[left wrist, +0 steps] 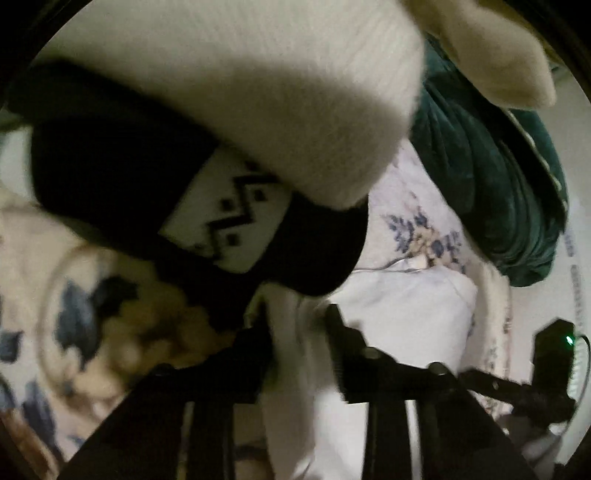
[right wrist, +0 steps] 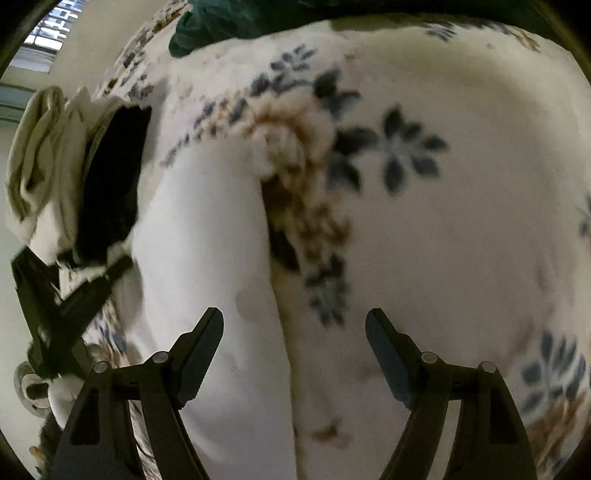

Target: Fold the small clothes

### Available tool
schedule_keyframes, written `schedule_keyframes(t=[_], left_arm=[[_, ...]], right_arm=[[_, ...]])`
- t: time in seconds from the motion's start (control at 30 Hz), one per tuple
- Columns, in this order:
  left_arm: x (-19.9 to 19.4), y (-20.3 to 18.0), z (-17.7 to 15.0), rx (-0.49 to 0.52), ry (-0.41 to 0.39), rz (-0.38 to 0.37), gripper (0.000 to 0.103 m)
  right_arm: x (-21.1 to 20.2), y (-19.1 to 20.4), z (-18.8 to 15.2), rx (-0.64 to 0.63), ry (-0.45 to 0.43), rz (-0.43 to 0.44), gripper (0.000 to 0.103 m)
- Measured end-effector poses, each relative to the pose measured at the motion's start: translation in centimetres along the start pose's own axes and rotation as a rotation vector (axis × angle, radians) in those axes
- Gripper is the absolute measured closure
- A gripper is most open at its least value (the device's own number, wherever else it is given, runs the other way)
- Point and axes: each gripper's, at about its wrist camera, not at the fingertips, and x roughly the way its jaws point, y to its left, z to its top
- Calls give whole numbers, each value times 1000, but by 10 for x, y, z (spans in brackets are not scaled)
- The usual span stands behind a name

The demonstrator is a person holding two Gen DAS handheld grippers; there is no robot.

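Observation:
My left gripper [left wrist: 295, 325] is shut on a white garment [left wrist: 291, 354] and holds it up; a black cloth with a white zigzag patch [left wrist: 229, 214] and a cream knit piece [left wrist: 258, 85] hang from it close to the lens. In the right wrist view the same bundle of cream and black cloth [right wrist: 99, 177] hangs at the left, with the left gripper [right wrist: 70, 284] below it. My right gripper [right wrist: 293, 343] is open and empty over a white cloth [right wrist: 207, 236] lying on the floral blanket [right wrist: 461, 229].
A dark green velvet cushion [left wrist: 491, 184] lies at the back of the bed and also shows in the right wrist view [right wrist: 221, 26]. A white pillow [left wrist: 413, 306] lies on the blanket. A window [right wrist: 48, 33] is at the upper left.

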Motion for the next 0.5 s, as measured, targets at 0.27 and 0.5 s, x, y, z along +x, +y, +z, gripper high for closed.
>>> schedule_keyframes(t=[0.27, 0.5], left_arm=[[15, -4, 9, -13, 11, -57, 48], [-7, 6, -2, 46, -49, -24, 96]], right_arm=[[39, 4, 61, -20, 35, 164, 20], [47, 20, 76, -53, 50, 304, 60]])
